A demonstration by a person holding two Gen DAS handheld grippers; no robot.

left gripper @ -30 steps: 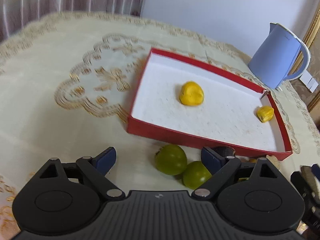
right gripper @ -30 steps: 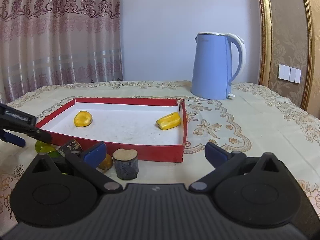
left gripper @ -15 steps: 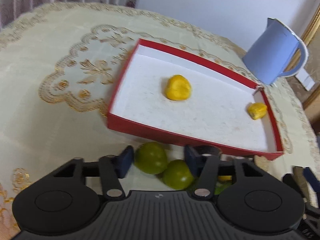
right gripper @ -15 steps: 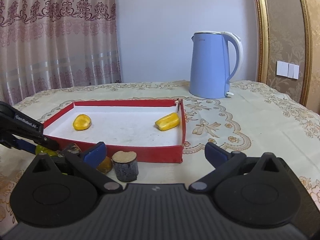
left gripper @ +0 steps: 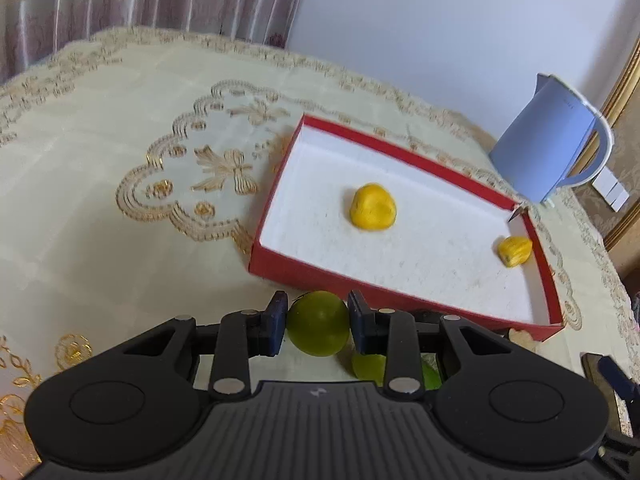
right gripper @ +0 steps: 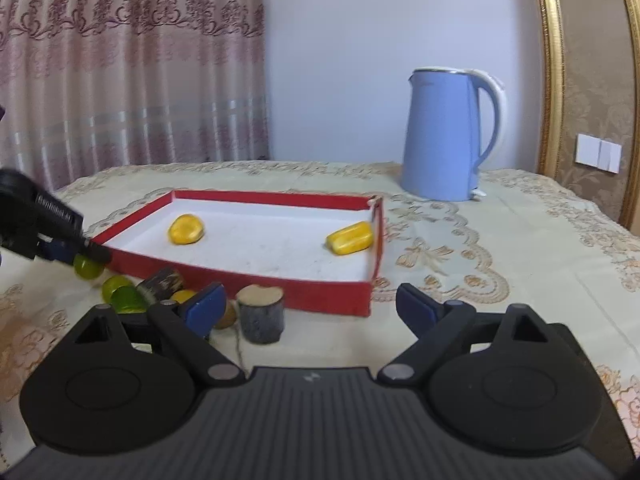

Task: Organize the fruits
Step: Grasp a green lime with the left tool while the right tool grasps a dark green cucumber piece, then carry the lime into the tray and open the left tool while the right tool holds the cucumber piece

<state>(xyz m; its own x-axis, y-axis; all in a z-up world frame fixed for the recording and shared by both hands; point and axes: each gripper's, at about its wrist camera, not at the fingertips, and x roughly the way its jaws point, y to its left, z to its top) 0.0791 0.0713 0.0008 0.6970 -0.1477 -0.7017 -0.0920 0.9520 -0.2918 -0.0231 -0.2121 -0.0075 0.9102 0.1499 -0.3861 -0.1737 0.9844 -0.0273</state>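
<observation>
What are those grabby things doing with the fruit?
A person is sorting fruit into the red tray. The left gripper has just closed on a green fruit beside the tray. The right gripper is open and holds nothing. Two yellow fruits lie in the tray already.

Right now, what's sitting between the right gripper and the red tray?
In the right wrist view, a dark wooden stump stands on the tablecloth between the open right gripper and the red tray's near wall, just short of the wall.
</observation>
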